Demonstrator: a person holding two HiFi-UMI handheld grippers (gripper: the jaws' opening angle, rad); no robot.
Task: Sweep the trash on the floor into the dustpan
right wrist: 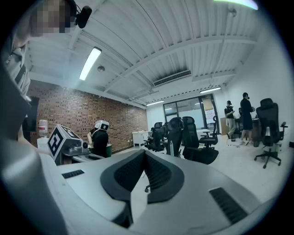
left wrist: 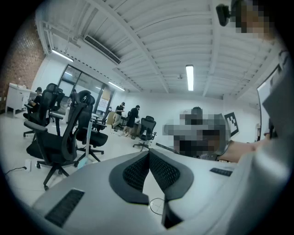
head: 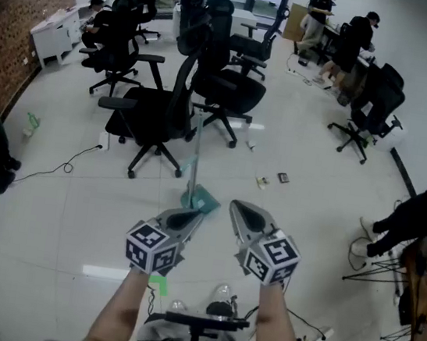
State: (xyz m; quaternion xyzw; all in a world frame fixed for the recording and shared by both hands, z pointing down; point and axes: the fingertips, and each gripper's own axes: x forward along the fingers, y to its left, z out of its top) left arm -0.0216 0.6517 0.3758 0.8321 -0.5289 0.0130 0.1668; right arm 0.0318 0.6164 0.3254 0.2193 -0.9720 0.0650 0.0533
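Left tongs (head: 194,215) and right tongs (head: 238,209) are held clenched, nothing between. One teal dustpan (head: 201,199) is seen ahead; two trash scraps (head: 262,182) are scattered on the floor (head: 111,222).

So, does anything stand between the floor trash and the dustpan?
Nothing visible does. Bare floor separates the two scraps from the teal dustpan. The office chairs stand behind it, off that line.
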